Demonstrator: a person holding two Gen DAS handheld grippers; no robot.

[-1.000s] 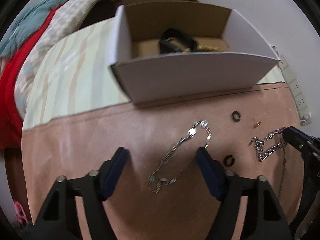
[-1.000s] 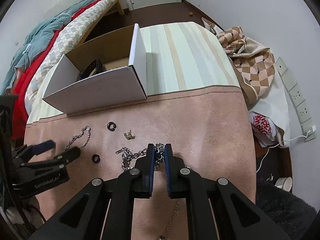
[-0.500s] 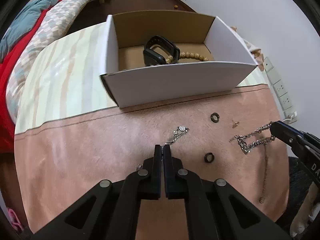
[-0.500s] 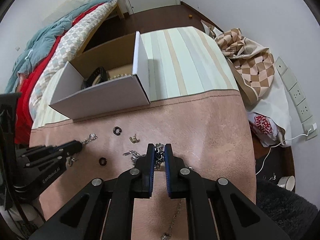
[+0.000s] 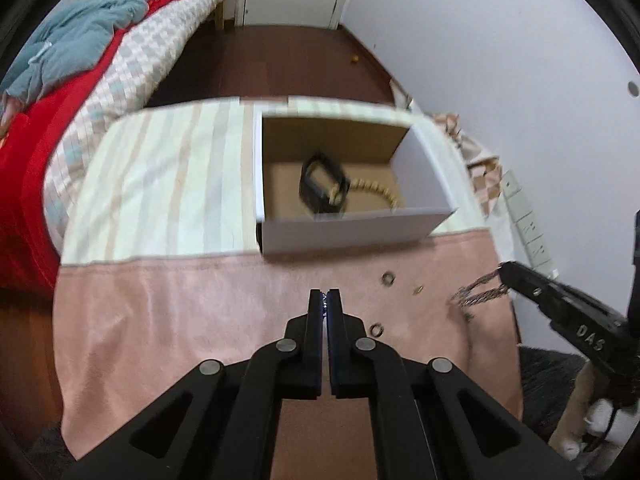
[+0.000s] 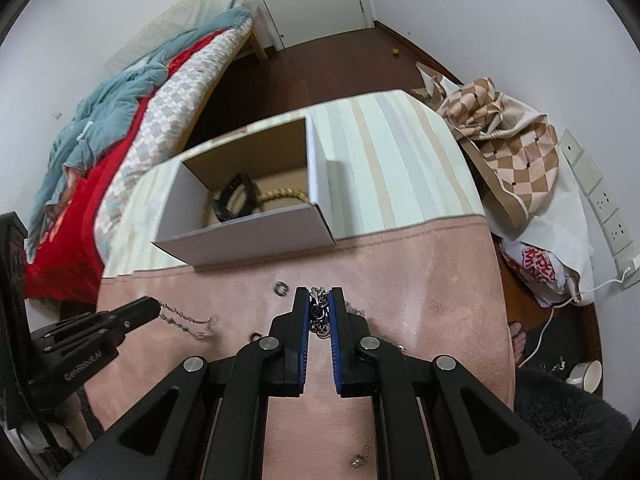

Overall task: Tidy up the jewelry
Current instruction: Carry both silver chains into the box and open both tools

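Thin chain pinched at one end in left hand-held gripper, jaws fully closed on it; in the left view only a glint of metal shows between the pads, in the right view the chain trails off the tip toward the worktop; cannot tell if its far end touches the pink cloth. Heavier chain bunched between blue pads of right hand-held gripper, jaws narrow and clamped on it; a loose tail hangs below, seen as silvery strands in the left view.

Handling, judged: both chains light, limp, no stiffness; they swing and snag, links slippery; grip a bunch of links, not a single one; the thin chain looks fragile, easy to kink or slip out.

Still on the cloth: dark ring nearest the box, second ring just beside the left tip, small gold piece between ring and heavy chain; another small metal bit near bottom edge, type unclear.

White cardboard box open-topped, behind the rings on striped cloth; inside already black watch band and bead bracelet, touching. Likely next: both chains go over the front wall into the box.

Bed with red and blue blankets at left; power strip at right wall.
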